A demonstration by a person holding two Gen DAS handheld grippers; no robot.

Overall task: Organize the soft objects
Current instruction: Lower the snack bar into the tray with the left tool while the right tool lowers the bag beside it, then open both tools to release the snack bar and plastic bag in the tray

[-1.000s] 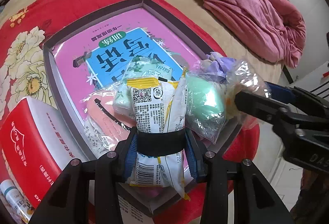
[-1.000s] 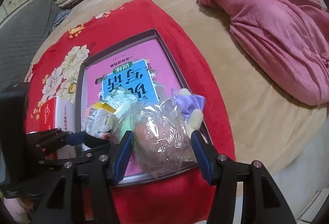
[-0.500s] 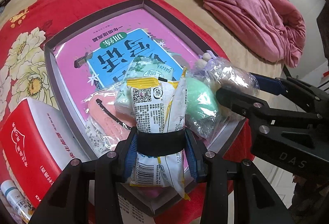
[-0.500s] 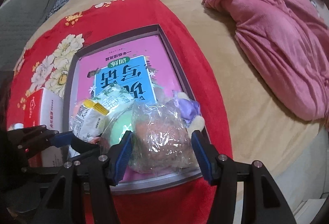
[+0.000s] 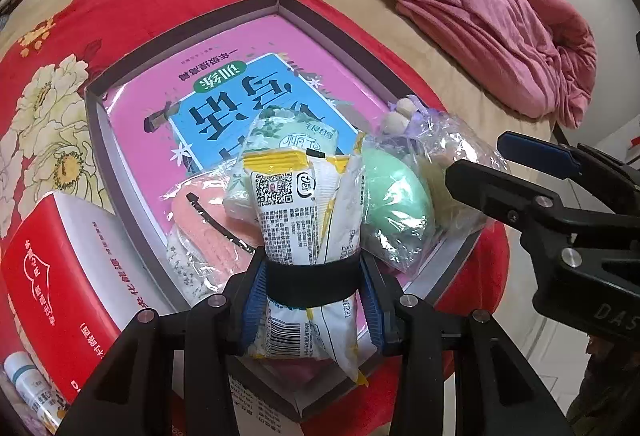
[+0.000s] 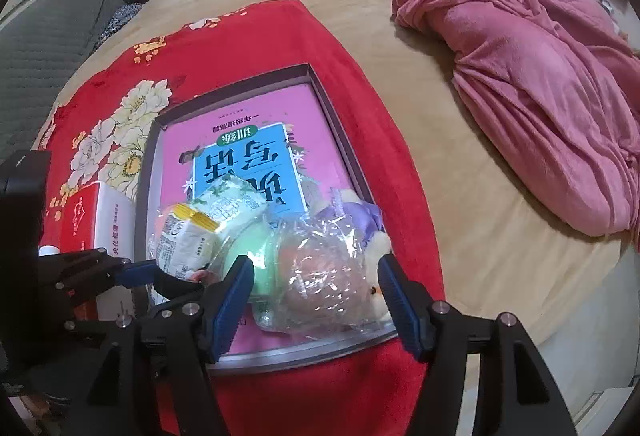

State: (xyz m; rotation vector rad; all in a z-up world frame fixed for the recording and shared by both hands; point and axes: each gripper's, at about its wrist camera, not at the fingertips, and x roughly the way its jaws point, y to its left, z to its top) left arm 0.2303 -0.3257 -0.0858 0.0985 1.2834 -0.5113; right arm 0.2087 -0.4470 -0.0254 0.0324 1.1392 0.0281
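Far left, a red-and-white cardboard box [image 5: 52, 256] is cut off by the frame edge, its lower part hidden behind the gripper arms. Left gripper [image 5: 312, 288] is clamped tight on a yellow-and-white printed snack packet [image 5: 304, 220], held over the grey shallow tray w/ pink book cover [image 5: 132, 171]. Green foam ball in clear bag [image 5: 396, 203] sits just beside it. Right gripper [image 6: 316, 300] is spread wide around a crinkly clear plastic bag [image 6: 324, 272]; contents hard to make out, contact w/ pads can't be told.
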